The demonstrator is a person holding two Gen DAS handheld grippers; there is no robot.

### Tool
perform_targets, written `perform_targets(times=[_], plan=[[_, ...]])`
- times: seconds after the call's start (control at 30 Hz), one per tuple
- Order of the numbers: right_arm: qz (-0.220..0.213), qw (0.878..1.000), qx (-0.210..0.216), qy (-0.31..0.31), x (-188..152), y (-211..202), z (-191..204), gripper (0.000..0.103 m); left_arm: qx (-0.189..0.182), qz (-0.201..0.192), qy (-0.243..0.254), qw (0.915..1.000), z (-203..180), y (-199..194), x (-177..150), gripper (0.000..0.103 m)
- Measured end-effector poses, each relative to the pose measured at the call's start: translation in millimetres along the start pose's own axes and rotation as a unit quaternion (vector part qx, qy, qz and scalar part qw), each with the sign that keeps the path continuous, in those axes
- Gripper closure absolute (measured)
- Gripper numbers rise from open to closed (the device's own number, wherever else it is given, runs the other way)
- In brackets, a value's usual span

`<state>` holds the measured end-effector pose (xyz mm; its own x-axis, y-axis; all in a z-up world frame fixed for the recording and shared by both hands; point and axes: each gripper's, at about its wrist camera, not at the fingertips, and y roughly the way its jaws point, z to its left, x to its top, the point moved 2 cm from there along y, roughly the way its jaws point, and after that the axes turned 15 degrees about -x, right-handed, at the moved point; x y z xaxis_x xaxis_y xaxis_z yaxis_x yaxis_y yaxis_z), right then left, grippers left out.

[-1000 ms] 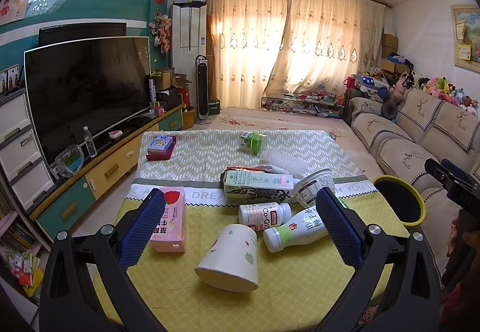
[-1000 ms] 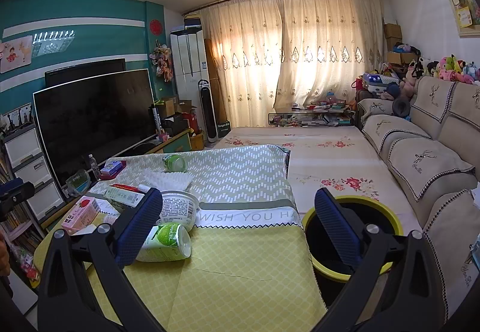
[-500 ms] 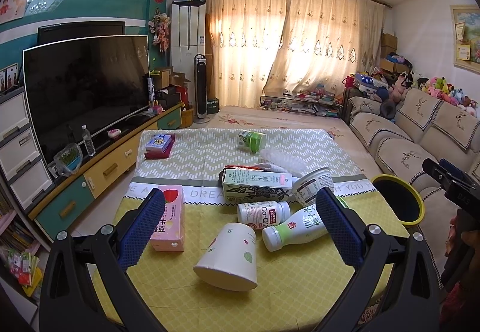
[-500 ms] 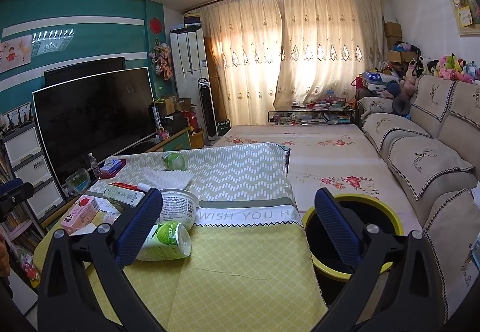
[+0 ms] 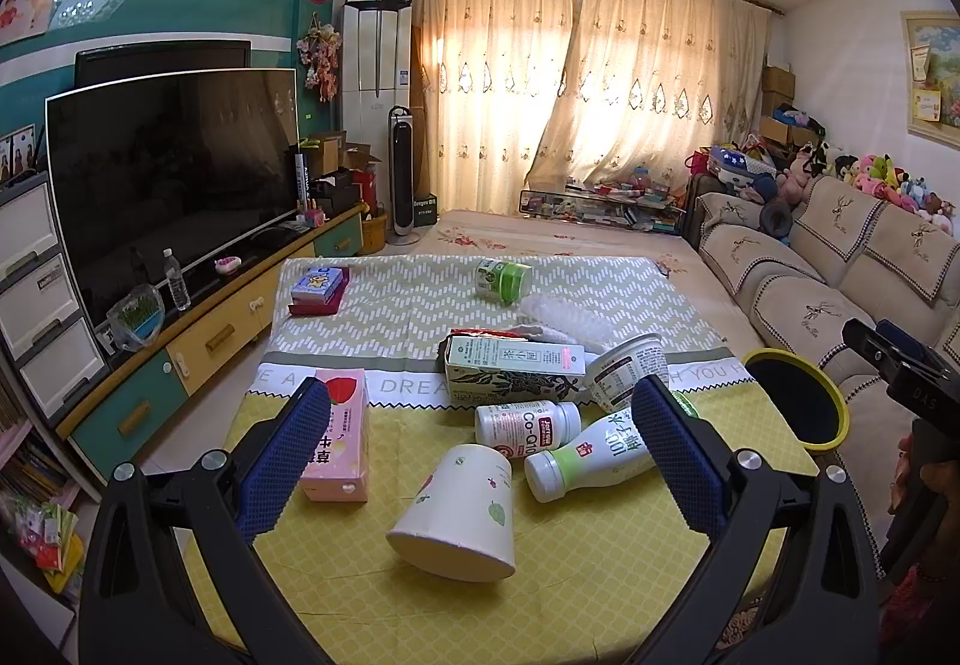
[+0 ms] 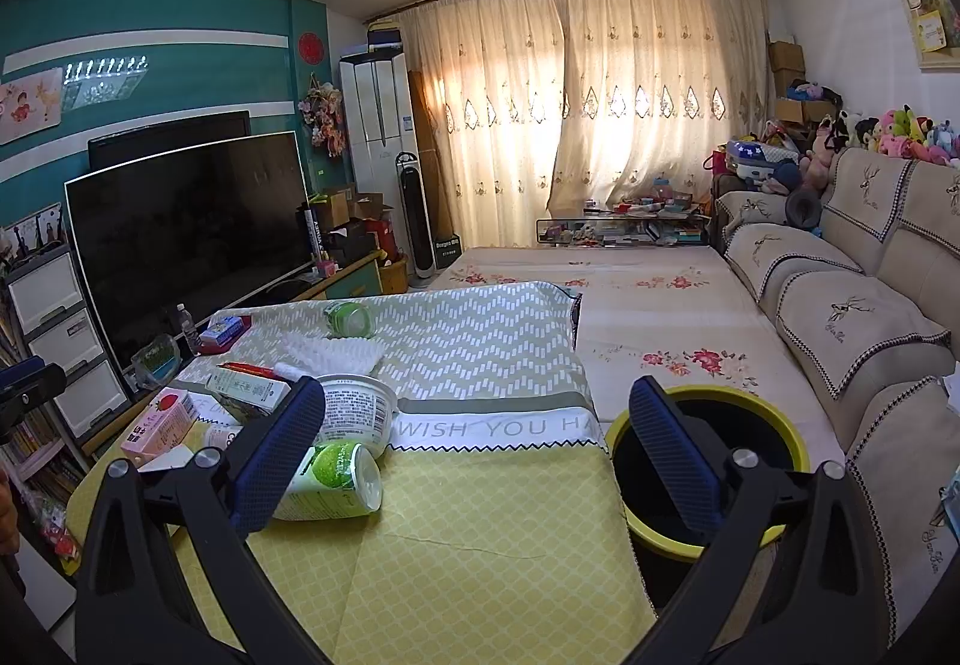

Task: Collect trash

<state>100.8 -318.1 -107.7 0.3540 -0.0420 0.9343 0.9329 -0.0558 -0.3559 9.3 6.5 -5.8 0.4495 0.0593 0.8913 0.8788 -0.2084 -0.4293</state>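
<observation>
I hold my left gripper (image 5: 480,449) wide open and empty over the tipped white paper cup (image 5: 459,521), my right gripper (image 6: 477,455) equally open and empty beside the yellow-rimmed black bin (image 6: 708,470), ready to drop trash.

Trash (image 5: 462,512) on table (image 5: 600,581) — bin (image 5: 792,407) right.

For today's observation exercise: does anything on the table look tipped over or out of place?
Yes. The paper cup, white-and-green bottle, supplement bottle and yogurt tub all lie on their sides, clustered on the yellow tablecloth. Nothing looks spilled.
</observation>
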Motion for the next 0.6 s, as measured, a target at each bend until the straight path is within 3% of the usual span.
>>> perform_targets(times=[0.6], plan=[[0.010, 1.000, 0.001, -0.003, -1.0, 8.3, 3.0, 0.006, 0.000, 0.001, -0.002, 1.0000, 0.5, 0.0, -0.3, 0.004]])
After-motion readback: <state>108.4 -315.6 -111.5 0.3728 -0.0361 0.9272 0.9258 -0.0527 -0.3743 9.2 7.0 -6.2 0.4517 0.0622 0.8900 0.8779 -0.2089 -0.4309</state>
